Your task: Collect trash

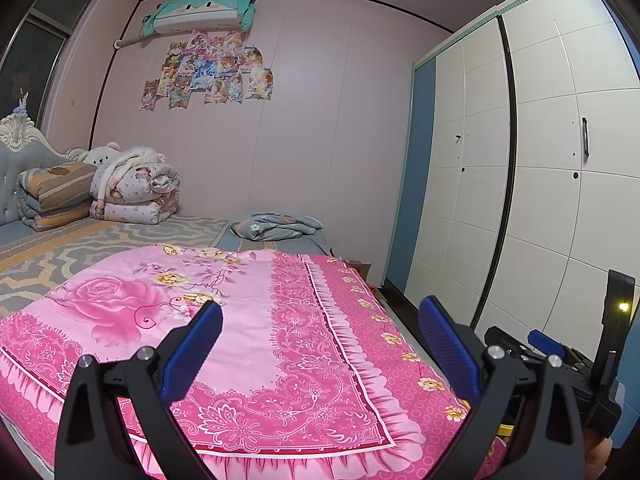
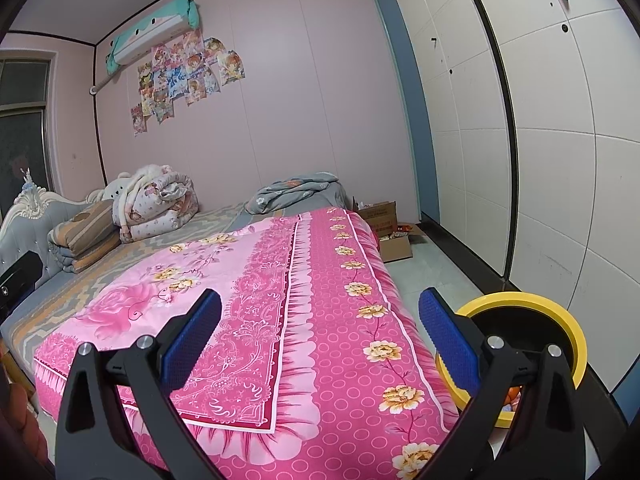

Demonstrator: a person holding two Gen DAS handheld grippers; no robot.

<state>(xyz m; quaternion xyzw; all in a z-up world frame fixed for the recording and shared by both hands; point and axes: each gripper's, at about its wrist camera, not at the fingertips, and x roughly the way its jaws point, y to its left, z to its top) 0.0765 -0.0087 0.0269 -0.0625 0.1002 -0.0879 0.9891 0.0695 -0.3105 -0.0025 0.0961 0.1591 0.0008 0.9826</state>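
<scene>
My left gripper is open and empty above the foot of a bed covered by a pink floral sheet. My right gripper is open and empty over the same sheet. A round bin with a yellow rim stands on the floor by the bed's right side, under my right finger; some colourful trash shows inside it. In the left wrist view the other gripper's body shows at the lower right. No loose trash shows on the sheet.
Folded quilts and a grey pillowcase lie at the bed's far end. White wardrobe doors line the right. Open cardboard boxes stand on the floor between the bed and the wardrobe. A padded headboard is at the left.
</scene>
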